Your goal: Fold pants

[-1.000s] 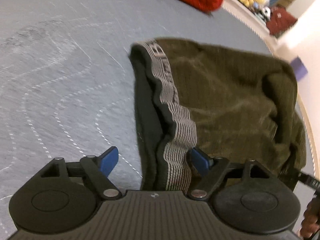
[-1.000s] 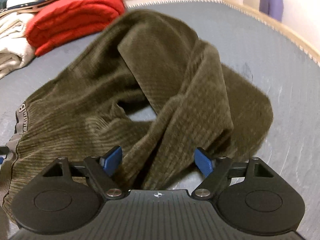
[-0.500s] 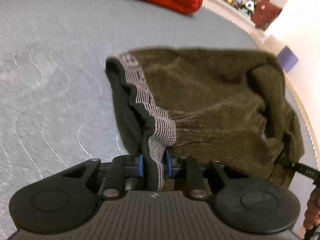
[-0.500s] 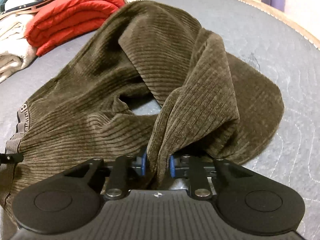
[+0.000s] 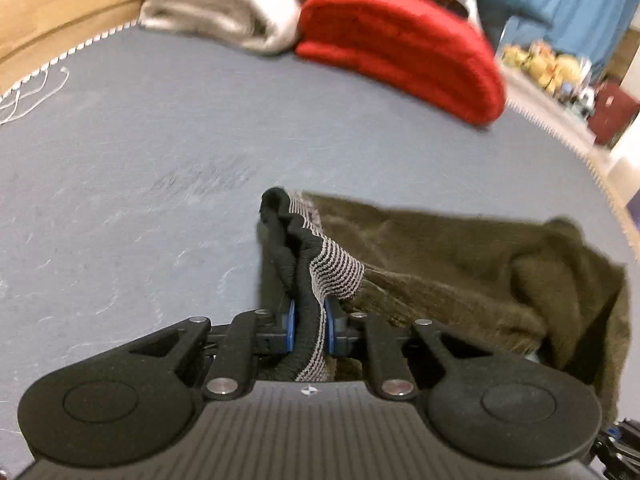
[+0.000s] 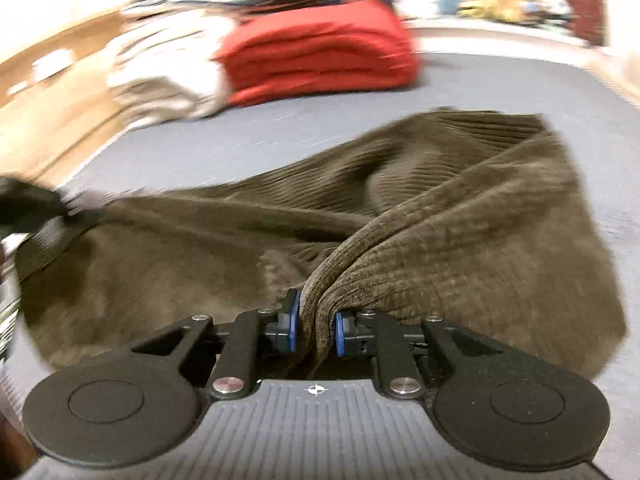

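Olive-brown corduroy pants (image 5: 460,264) lie bunched on a grey-blue mattress (image 5: 160,160). Their grey striped waistband (image 5: 336,268) with black lining runs straight into my left gripper (image 5: 308,326). Its blue pads press on the band from both sides and the jaws are still closing. In the right wrist view the pants (image 6: 440,208) hang in loose folds. My right gripper (image 6: 316,326) pinches a thick ridge of the corduroy, with its jaws also still closing. The fabric behind both sets of pads is hidden.
A folded red garment (image 5: 400,48) and a cream folded stack (image 5: 224,8) sit at the far side of the mattress. A wooden frame (image 5: 60,12) borders the far left. The mattress edge (image 5: 592,160) curves along the right, with cluttered shelves beyond.
Both grippers stood open around the fabric, then closed on it. Both have since risen and tilted up, lifting the waistband and the corduroy fold off the mattress.
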Action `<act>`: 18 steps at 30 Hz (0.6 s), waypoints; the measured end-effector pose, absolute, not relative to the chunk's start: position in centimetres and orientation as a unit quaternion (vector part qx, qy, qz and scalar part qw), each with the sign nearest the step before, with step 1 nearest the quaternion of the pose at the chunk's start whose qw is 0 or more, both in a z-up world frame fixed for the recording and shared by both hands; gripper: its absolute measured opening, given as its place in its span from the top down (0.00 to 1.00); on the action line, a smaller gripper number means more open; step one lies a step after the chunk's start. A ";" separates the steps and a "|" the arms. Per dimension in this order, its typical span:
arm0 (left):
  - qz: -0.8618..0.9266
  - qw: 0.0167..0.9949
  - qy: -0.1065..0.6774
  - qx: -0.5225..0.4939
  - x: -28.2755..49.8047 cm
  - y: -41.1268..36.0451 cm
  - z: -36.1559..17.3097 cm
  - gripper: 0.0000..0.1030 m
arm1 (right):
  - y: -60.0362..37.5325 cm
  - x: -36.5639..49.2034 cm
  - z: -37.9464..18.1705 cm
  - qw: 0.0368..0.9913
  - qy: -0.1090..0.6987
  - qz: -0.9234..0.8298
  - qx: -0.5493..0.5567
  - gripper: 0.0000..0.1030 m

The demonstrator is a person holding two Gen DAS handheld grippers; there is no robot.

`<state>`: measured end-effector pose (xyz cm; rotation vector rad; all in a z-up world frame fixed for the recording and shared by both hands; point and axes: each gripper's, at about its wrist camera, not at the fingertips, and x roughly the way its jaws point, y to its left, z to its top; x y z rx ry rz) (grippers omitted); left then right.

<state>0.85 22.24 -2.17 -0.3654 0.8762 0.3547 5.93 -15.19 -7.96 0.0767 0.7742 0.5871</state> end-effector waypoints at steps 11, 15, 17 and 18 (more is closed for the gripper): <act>0.240 0.860 0.409 -0.187 0.5 22.9 -2.3 0.42 | -12.6 4.7 -9.6 0.813 0.454 0.362 -0.047 0.78; 0.192 0.883 0.396 -0.163 1.5 19.1 -1.6 0.39 | -13.4 4.7 -8.7 0.815 0.447 0.367 -0.028 0.70; 0.161 0.895 0.387 -0.151 1.7 17.4 -1.0 0.40 | -14.1 4.7 -8.0 0.818 0.440 0.369 -0.013 0.66; 0.146 0.901 0.382 -0.147 2.1 16.5 -1.0 0.40 | -14.5 4.7 -7.6 0.821 0.436 0.369 -0.006 0.65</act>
